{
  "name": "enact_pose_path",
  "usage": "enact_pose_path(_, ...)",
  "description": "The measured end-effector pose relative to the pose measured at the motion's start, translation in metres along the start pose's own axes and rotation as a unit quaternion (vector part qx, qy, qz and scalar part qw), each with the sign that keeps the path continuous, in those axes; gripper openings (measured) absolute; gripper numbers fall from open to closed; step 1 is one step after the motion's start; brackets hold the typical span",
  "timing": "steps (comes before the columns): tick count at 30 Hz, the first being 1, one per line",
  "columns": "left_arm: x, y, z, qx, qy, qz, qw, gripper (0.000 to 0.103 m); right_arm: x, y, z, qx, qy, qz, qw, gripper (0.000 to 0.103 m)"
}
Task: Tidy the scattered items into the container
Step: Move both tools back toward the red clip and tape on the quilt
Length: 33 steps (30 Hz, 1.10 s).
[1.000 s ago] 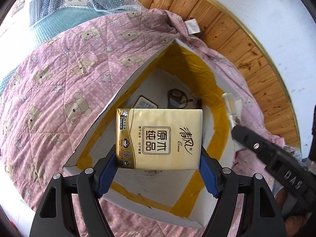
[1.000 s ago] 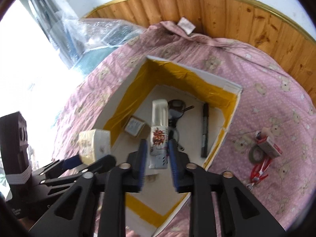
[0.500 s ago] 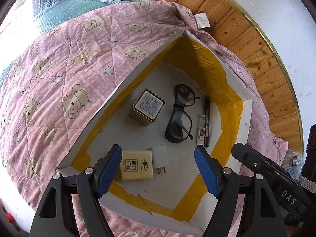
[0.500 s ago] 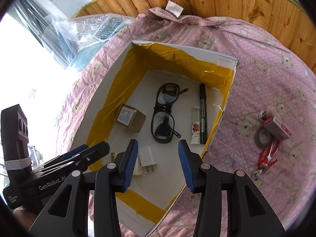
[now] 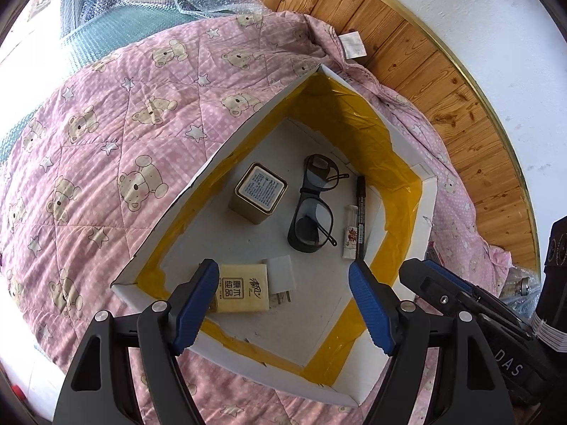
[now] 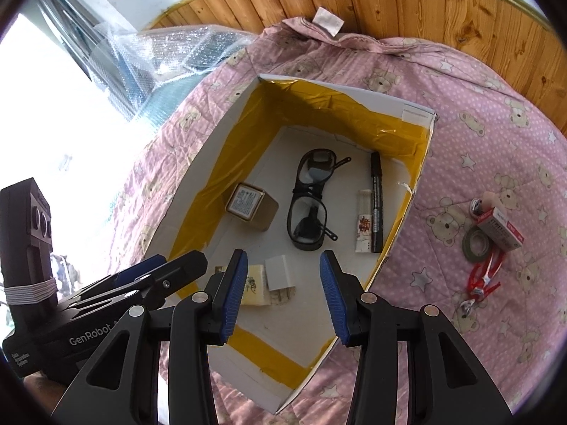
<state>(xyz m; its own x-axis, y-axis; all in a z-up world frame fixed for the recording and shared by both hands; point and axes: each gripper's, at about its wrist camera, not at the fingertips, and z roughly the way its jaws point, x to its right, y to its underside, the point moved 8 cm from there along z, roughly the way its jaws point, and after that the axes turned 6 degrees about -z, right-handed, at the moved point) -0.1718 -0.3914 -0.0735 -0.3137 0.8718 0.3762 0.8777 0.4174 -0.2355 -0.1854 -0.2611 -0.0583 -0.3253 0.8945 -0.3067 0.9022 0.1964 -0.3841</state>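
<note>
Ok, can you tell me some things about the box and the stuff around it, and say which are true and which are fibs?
1. The glasses lie inside the box. True.
2. The left gripper holds the tissue pack. False: its fingers are open, and the pack lies in the box.
3. The black marker lies out on the quilt. False: it lies in the box.
4. A tape roll lies on the quilt outside the box. True.
</note>
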Motion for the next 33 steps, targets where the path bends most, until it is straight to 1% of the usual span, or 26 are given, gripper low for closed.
enact_pose_path(18, 0.009, 0.018, -0.038, 0.028, 0.009, 0.016, 0.9994, 0.076, -0.015, 0.017, -0.04, 0.031, -0.004, -0.004, 1.0, 0.046)
enact_pose_path(33, 0.03, 0.039, -0.061, 0.042, 0.006, 0.047, 0.998, 0.076, -0.01, 0.033, -0.075, 0.059, -0.019, 0.007, 0.998, 0.046)
